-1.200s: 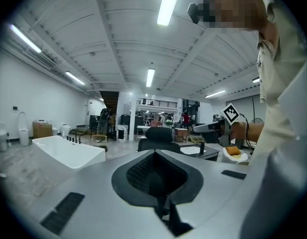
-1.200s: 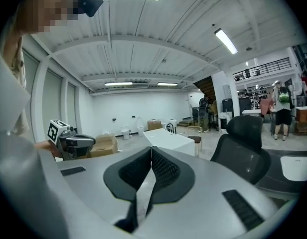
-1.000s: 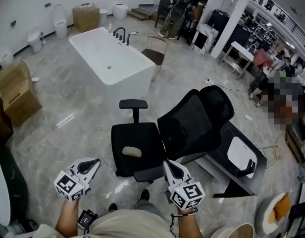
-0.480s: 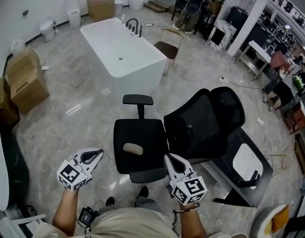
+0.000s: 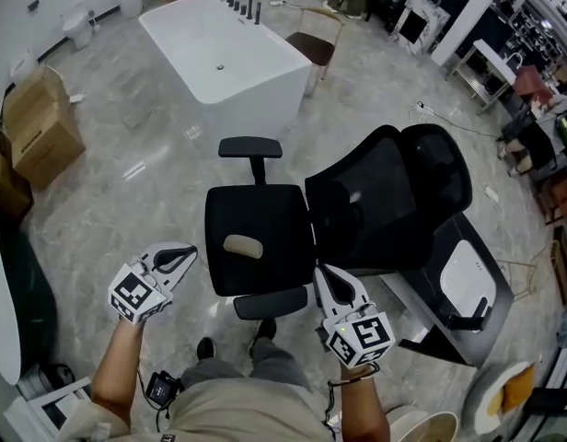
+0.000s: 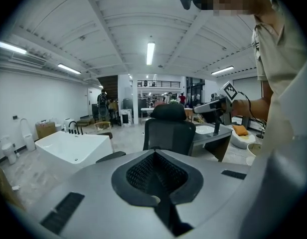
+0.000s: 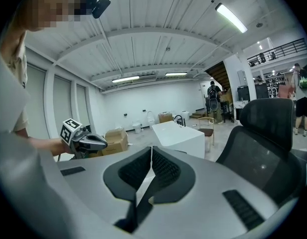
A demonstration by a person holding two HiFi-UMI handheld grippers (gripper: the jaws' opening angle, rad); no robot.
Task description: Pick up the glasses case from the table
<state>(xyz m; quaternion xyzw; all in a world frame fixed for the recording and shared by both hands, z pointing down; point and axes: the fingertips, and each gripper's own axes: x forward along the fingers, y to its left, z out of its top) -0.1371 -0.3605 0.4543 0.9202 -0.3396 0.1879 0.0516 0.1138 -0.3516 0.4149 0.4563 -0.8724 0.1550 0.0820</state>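
A small beige oblong case [image 5: 242, 246] lies on the seat of a black office chair [image 5: 265, 238] in the head view; it looks like the glasses case. My left gripper [image 5: 178, 256] hangs left of the seat, shut and empty. My right gripper [image 5: 322, 276] hovers at the seat's front right corner, also shut with nothing in it. In the left gripper view the jaws [image 6: 156, 156] meet, with the chair back [image 6: 168, 128] ahead. The right gripper view shows its jaws [image 7: 151, 153] closed together, and the left gripper [image 7: 86, 141] off to the left.
A white bathtub [image 5: 224, 58] stands beyond the chair, with a wooden chair [image 5: 316, 44] beside it. Cardboard boxes [image 5: 40, 132] sit at the left. A dark desk [image 5: 491, 288] with a white pad lies right of the chair. A round bowl [image 5: 504, 389] is at the bottom right.
The view has tipped down and closed in on the chair, which now sits nearer both grippers. Both grippers sank a little and stayed shut.
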